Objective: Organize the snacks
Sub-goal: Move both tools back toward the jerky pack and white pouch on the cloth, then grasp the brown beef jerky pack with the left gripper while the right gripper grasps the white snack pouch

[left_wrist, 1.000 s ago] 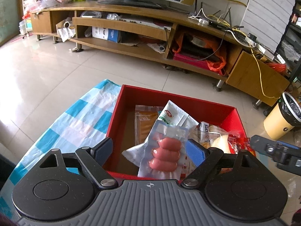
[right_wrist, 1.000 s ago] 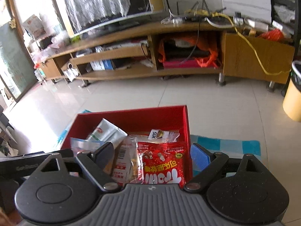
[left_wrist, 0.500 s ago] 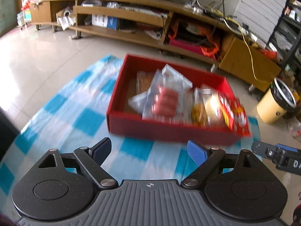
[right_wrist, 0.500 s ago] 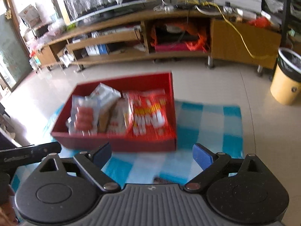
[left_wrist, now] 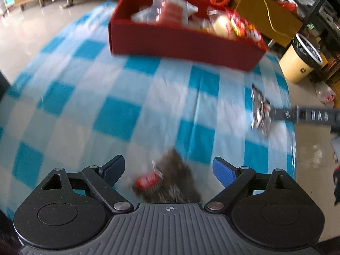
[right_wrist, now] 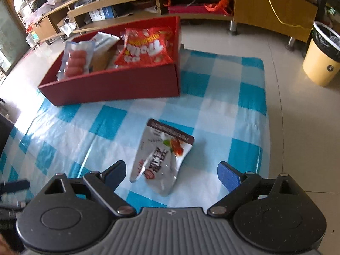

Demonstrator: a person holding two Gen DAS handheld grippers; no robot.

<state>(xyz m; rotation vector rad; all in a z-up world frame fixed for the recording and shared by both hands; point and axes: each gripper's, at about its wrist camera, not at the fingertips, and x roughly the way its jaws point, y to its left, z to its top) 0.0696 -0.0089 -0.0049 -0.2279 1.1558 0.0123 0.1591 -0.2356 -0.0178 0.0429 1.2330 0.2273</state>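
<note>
A red box (left_wrist: 182,42) (right_wrist: 119,87) stands on the far part of a blue checked cloth (left_wrist: 106,106) (right_wrist: 212,110). Inside lie a sausage pack (right_wrist: 76,61), a red snack bag (right_wrist: 146,46) and other packets. My left gripper (left_wrist: 167,163) points down at a blurred brown packet (left_wrist: 170,180) with a red label. That packet lies between its jaws, which are opening and do not touch it. My right gripper (right_wrist: 171,166) is open above a silver-and-brown pouch (right_wrist: 163,155) (left_wrist: 260,110) lying flat on the cloth.
A yellow waste bin (right_wrist: 320,63) (left_wrist: 297,63) stands on the tiled floor to the right of the cloth. A long wooden TV cabinet (right_wrist: 272,10) with cluttered shelves runs along the back. The left wrist view is motion-blurred.
Both grippers have drawn back from over the red box and tipped downward. The box now sits farther off, and loose packets on the cloth have come into view between the jaws.
</note>
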